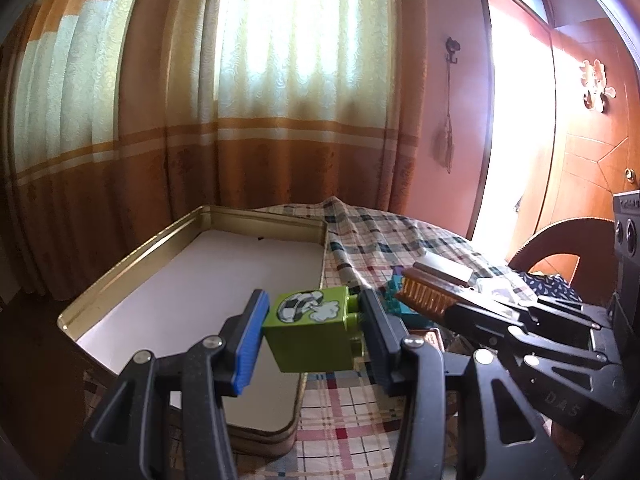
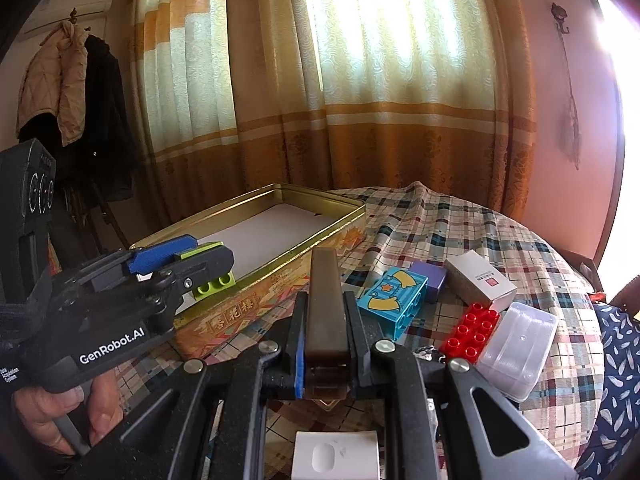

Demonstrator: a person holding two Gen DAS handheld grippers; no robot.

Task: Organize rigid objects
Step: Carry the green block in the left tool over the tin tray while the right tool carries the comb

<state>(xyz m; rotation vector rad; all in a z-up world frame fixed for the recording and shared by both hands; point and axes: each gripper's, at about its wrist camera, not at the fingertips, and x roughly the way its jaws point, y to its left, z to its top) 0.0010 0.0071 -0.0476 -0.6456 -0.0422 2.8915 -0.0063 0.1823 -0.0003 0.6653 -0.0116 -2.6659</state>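
Observation:
My left gripper [image 1: 314,334] is shut on a green toy block [image 1: 312,330] with a football picture, held over the near right edge of the open gold tin [image 1: 124,268]. The tin has a white floor and shows nothing inside. In the right wrist view the left gripper [image 2: 188,260] hovers at the tin's [image 2: 256,292] near rim with the green block [image 2: 214,280]. My right gripper [image 2: 326,320] is shut on a brown comb [image 2: 325,300], held upright above the table; the comb also shows in the left wrist view [image 1: 430,292].
On the checked tablecloth [image 2: 460,224] to the right lie a teal block [image 2: 394,300], a purple block [image 2: 430,278], a white box [image 2: 480,280], a red studded brick [image 2: 470,330] and a clear plastic case [image 2: 518,348]. A white item [image 2: 336,454] lies under my right gripper.

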